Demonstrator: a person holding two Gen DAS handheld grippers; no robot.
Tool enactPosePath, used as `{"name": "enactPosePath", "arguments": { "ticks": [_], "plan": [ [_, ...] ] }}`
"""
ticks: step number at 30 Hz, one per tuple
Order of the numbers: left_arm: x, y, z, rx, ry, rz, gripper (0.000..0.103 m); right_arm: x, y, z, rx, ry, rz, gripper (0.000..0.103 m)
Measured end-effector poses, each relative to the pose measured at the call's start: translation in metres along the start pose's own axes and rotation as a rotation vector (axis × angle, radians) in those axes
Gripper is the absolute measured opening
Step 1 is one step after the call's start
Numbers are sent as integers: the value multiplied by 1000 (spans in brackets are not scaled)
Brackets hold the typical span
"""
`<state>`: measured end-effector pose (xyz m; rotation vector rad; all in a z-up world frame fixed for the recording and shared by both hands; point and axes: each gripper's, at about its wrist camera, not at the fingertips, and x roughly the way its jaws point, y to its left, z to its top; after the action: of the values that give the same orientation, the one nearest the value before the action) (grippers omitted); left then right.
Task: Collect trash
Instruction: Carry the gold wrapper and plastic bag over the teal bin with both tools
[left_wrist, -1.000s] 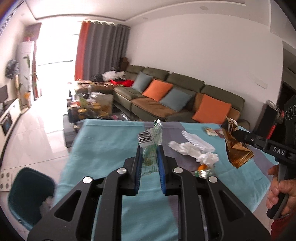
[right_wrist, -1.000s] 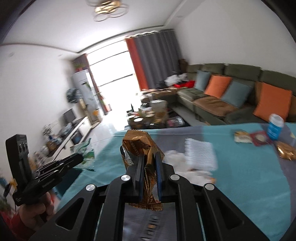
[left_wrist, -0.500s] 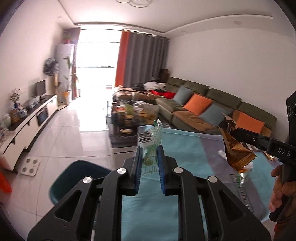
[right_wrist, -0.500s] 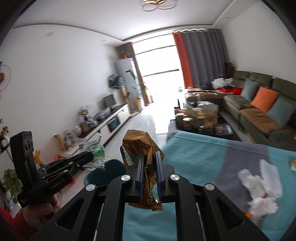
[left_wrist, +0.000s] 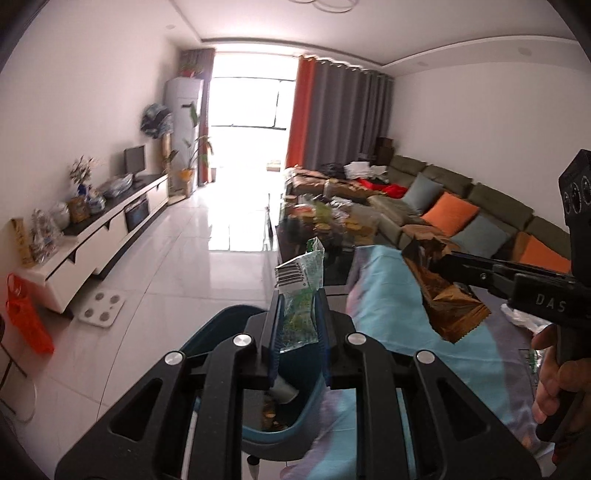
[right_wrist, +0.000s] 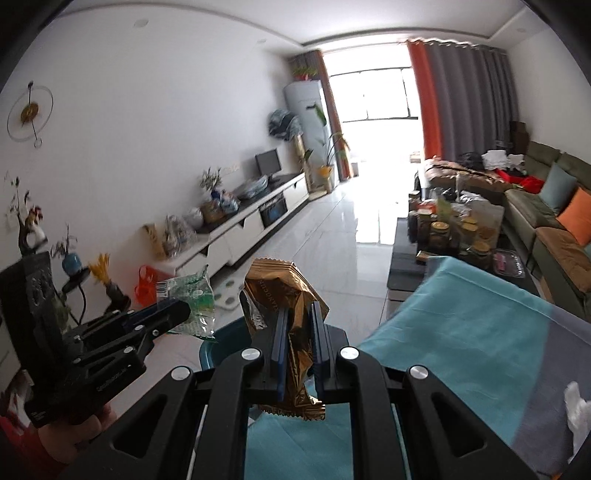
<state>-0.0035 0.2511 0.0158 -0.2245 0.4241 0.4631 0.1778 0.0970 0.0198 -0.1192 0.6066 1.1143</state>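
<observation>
Hanging past the worktop edge over the teal bin, left gripper fingers pinch a green wrapper; right gripper fingers pinch a gold wrapper; open tiled floor beyond.

Left claw clamped on green wrapper, above teal bin beside bench; right claw grips gold wrapper over the bench.

A crumpled green wrapper with a barcode stands upright, pinched above the teal bin. Beside it, a creased gold wrapper hangs clamped near the desk edge.
</observation>
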Motion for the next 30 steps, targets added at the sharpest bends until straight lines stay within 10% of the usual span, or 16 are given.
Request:
{"name": "enactPosePath", "arguments": {
  "ticks": [30],
  "plan": [
    [133,60,-64,-111,278,64,18,180,15,-12,-58,372,0,11]
  ]
}}
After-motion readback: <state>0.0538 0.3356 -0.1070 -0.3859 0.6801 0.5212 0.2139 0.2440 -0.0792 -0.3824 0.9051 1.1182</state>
